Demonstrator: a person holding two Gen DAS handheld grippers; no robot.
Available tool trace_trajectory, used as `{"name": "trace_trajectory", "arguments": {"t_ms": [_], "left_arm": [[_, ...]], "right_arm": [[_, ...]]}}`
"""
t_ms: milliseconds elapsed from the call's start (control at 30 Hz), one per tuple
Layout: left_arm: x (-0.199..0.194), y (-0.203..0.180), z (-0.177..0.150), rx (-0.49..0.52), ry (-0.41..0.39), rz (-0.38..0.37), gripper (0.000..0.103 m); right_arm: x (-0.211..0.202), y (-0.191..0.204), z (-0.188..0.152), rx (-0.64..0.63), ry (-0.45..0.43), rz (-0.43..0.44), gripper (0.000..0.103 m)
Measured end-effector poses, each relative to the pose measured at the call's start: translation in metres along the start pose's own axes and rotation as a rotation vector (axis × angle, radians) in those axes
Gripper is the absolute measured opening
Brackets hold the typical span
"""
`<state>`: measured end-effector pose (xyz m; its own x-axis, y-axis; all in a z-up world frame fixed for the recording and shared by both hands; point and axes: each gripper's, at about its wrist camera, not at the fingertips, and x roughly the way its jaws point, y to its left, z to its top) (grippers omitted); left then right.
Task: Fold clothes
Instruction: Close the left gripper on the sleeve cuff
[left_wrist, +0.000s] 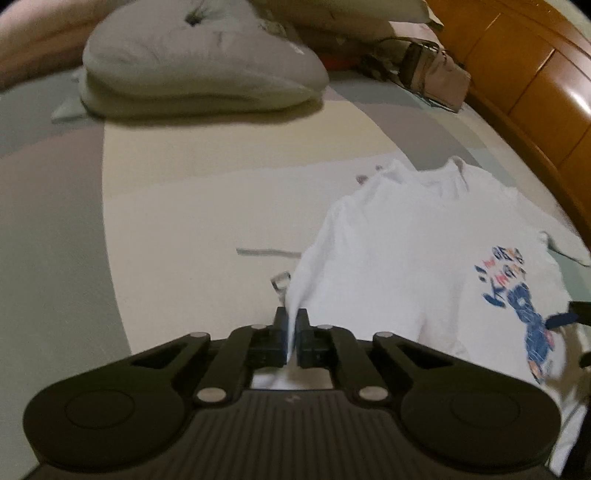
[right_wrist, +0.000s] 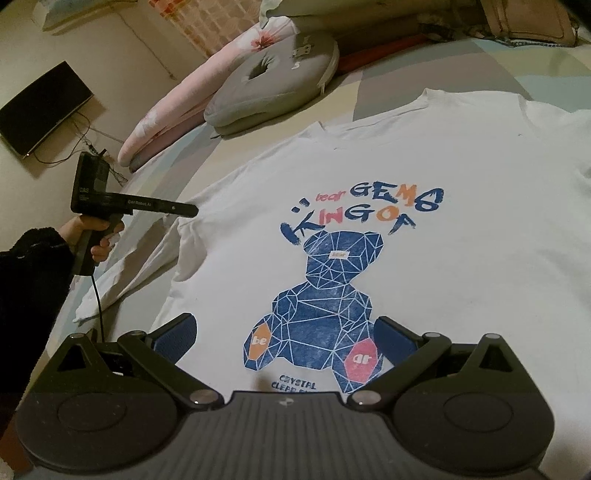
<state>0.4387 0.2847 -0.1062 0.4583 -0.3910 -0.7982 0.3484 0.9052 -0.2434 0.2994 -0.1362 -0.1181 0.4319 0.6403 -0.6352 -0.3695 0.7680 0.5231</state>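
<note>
White T-shirt (right_wrist: 424, 155), print up: your left gripper (left_wrist: 291, 332) pinches its sleeve; right gripper (right_wrist: 284, 336) gapes empty over the bear. Thin pinch may slip.

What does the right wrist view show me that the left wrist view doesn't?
Only the right wrist view shows the whole bear print, the wall screen, the pink floral pillow, the hand holding the left tool, and the right gripper open over the shirt. Only the left wrist view shows the left gripper shut on the white shirt, the wooden headboard and a tan bag. Both share the shirt and the grey cushion.
</note>
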Motion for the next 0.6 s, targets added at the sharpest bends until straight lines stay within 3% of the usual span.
{"name": "trace_trajectory", "arguments": {"t_ms": [133, 300, 433, 600], "left_arm": [[-0.003, -0.006, 0.014, 0.035, -0.030, 0.082, 0.000], [0.009, 0.000, 0.025, -0.001, -0.051, 0.164, 0.000], [0.012, 0.013, 0.018, -0.088, -0.056, 0.175, 0.001], [-0.025, 0.017, 0.006, -0.104, -0.112, 0.162, 0.008]], "right_arm": [[-0.001, -0.002, 0.001, 0.009, -0.006, -0.004, 0.103], [0.000, -0.004, 0.001, 0.012, -0.007, -0.011, 0.103], [-0.001, -0.001, 0.001, -0.007, -0.004, -0.026, 0.103], [-0.003, -0.003, 0.001, 0.006, -0.007, -0.023, 0.103]]}}
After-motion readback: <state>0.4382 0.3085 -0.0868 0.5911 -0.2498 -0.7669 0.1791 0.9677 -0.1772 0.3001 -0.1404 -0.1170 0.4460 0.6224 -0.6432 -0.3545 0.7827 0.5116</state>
